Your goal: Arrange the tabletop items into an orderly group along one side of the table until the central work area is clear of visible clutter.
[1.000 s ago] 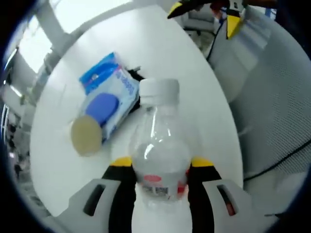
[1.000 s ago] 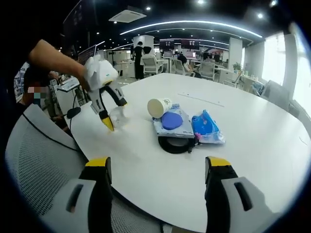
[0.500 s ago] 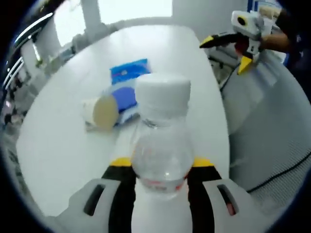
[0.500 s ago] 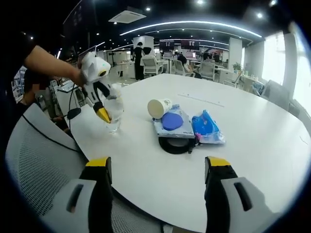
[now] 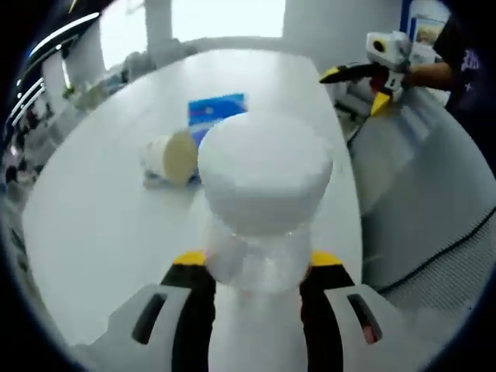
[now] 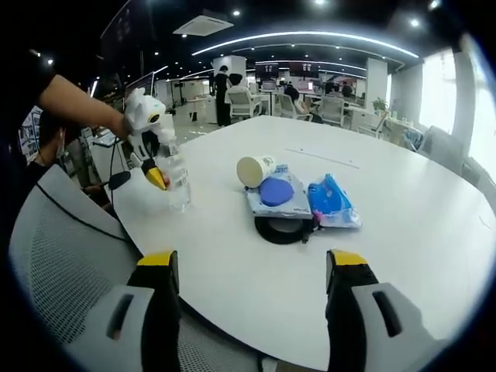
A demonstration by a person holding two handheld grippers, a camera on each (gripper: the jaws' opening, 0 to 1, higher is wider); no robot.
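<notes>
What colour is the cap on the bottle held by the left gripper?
White; the cap shows best in the left gripper view.

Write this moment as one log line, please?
left gripper: shut on water bottle, upright on table | right gripper: open, empty

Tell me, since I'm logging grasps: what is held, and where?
The left hand-held gripper holds the water bottle by its upper body; the right hand-held gripper holds nothing.

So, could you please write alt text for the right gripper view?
At the white table's left edge, the left tool holds a clear water bottle upright. A tipped paper cup, two blue packets and a black ring lie mid-table; the right tool hovers open in front.
</notes>
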